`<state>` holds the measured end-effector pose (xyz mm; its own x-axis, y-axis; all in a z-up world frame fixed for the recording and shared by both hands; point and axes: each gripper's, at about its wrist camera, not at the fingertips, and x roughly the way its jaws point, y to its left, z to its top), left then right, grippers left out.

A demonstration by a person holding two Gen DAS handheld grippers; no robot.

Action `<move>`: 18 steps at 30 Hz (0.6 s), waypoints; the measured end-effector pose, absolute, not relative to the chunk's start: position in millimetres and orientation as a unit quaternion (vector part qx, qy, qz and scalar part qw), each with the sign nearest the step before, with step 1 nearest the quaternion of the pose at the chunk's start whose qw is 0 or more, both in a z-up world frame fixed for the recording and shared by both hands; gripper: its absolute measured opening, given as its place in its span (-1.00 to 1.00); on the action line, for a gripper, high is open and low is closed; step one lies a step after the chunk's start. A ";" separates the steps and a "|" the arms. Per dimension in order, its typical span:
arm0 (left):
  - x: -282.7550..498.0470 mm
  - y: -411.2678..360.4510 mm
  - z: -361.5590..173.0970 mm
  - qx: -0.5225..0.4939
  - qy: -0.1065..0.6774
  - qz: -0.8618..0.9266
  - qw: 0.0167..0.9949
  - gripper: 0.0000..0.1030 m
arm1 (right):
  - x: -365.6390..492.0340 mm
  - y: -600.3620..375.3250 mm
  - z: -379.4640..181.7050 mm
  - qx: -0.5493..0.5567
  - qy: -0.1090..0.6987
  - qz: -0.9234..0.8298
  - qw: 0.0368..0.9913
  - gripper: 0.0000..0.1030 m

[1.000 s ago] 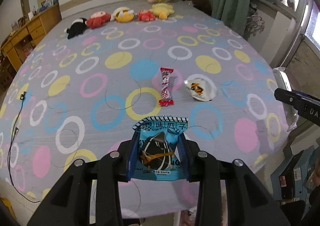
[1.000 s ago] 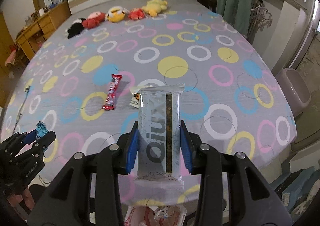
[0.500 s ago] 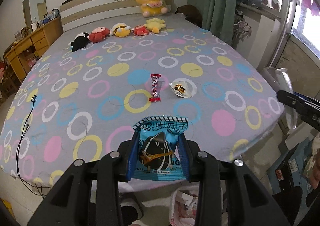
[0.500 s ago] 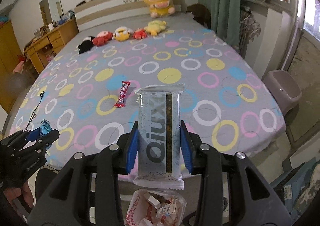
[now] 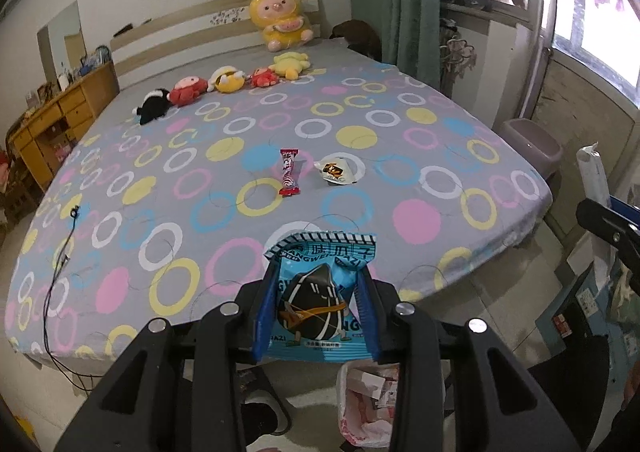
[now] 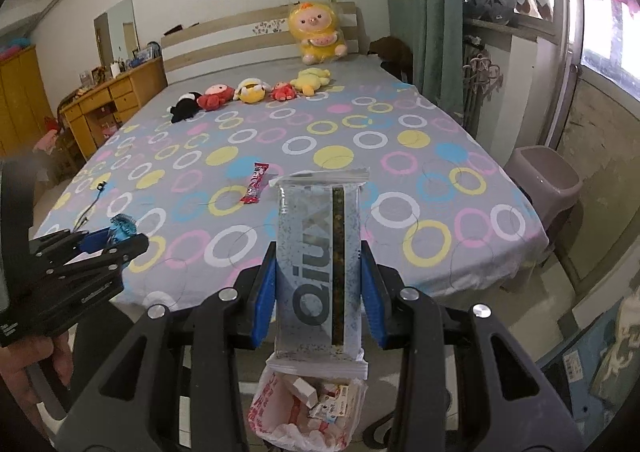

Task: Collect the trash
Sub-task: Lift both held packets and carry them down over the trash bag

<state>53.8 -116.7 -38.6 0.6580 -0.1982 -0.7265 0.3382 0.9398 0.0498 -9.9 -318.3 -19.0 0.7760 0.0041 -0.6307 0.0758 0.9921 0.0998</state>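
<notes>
Grippers each held a piece of trash, off the near edge of the bed (image 5: 120, 180). On the far left stood a wooden dresser (image 5: 52, 120), and a black cable (image 5: 60, 260) trailed down the left of the sheet. A row of plush toys (image 5: 224, 84) lay near the headboard, with a big yellow one (image 5: 280, 22) propped against it.

The left gripper (image 5: 316, 300) had its blue fingers (image 5: 266, 312) closed on a blue snack bag (image 5: 320, 292), which stood upright between them. In the right wrist view the same gripper (image 6: 108, 240) appeared at the left with a bit of the blue bag (image 6: 122, 226) poking out.

Mid-bed, a red candy wrapper (image 5: 289, 172) lay lengthwise, and just to its right, apart from it, a white wrapper (image 5: 339, 170) with a dark mark; what it once held could not be read from that distance.

The right gripper (image 6: 318, 292) was clamped on a long grey wrapper (image 6: 318, 252), held upright, its lower end hanging past the fingers (image 6: 370, 292). Directly below it sat a bag (image 6: 308, 408) on the floor, open and holding cartons and scraps; the left wrist view showed the same bag (image 5: 368, 404) beneath the left gripper, slightly right.

Farther right, a mauve bin (image 6: 548, 176) stood by the wall under the window, beside the bed's right edge, with a green curtain (image 6: 424, 20) behind.
</notes>
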 end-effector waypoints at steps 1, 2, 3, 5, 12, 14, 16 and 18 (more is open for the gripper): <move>49.8 -117.7 -37.7 0.094 0.383 -0.150 0.907 -0.32 | -15.6 -317.9 -19.3 0.061 0.332 -0.018 0.941 -0.28; 45.8 -118.4 -36.9 0.097 0.381 -0.152 0.907 -0.32 | -20.0 -317.3 -20.3 0.062 0.331 -0.019 0.941 -0.28; 41.1 -119.1 -36.2 0.098 0.379 -0.154 0.907 -0.32 | -25.2 -316.5 -21.9 0.064 0.330 -0.018 0.941 -0.28; 34.0 -119.2 -34.9 0.098 0.377 -0.157 0.908 -0.32 | -34.7 -315.3 -25.4 0.069 0.331 -0.015 0.941 -0.28; 11.8 -123.2 -40.8 0.110 0.379 -0.169 0.903 -0.32 | -57.2 -309.4 -45.5 0.073 0.341 -0.023 0.937 -0.28; 7.7 -124.7 -45.8 0.113 0.383 -0.172 0.900 -0.32 | -60.9 -307.1 -53.3 0.079 0.347 -0.021 0.934 -0.28; 3.0 -127.2 -51.2 0.117 0.387 -0.176 0.897 -0.32 | -64.7 -305.7 -62.3 0.083 0.355 -0.022 0.931 -0.28; -1.1 -129.4 -57.1 0.121 0.391 -0.180 0.894 -0.31 | -68.0 -306.7 -69.8 0.085 0.360 -0.021 0.929 -0.28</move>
<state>-1.1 -129.4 -57.1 0.6293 -0.2266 -0.7434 0.4167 0.9058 0.0766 -68.0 -306.7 -69.8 0.7405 0.0220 -0.6717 0.1009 0.9845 0.1435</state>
